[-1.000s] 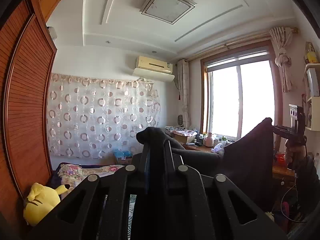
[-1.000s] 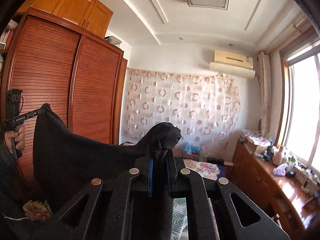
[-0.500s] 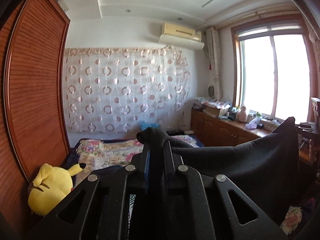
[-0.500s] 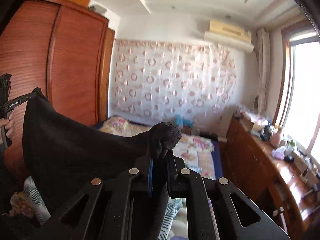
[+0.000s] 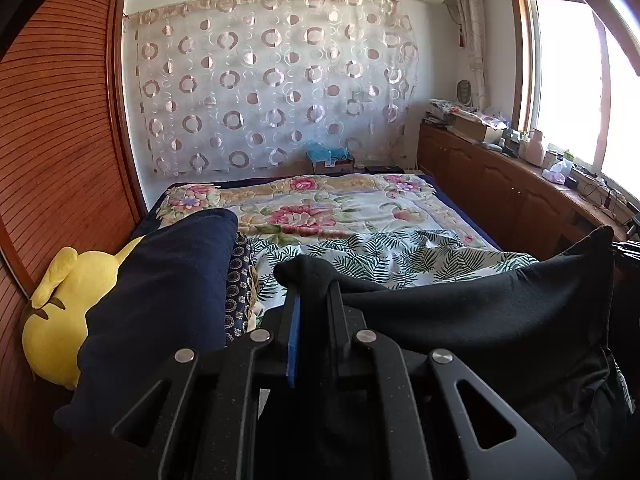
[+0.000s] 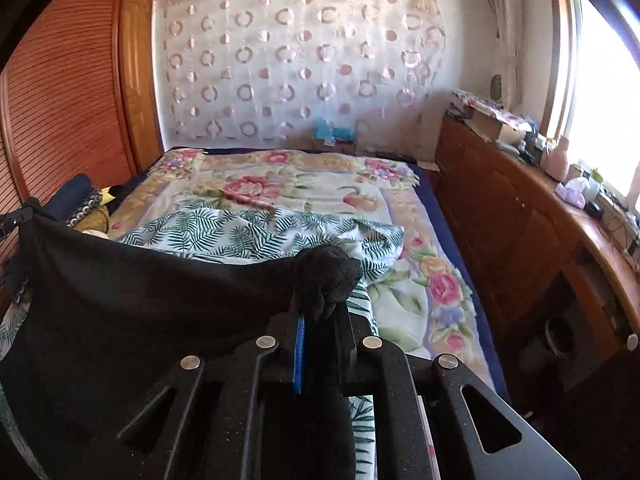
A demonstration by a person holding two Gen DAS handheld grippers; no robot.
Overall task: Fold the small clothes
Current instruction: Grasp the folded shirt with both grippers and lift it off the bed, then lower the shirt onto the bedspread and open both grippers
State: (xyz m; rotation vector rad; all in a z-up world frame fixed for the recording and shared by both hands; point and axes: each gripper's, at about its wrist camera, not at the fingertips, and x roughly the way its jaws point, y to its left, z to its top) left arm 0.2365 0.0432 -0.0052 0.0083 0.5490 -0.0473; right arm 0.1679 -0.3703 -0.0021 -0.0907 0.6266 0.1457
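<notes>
A black garment hangs stretched between my two grippers above the bed. My left gripper is shut on one corner of it, which bunches over the fingertips. My right gripper is shut on the other corner, and the cloth spreads away to the left in the right wrist view. The far corner held by the other gripper shows at the right edge of the left wrist view and at the left edge of the right wrist view.
The bed has a floral cover and a fern-print cloth on it. A navy folded pile and a yellow plush toy lie at the bed's left. A wooden wardrobe stands left, a low cabinet right.
Both grippers have tilted and come down from ceiling height toward the bed, still holding the black garment stretched between them.
</notes>
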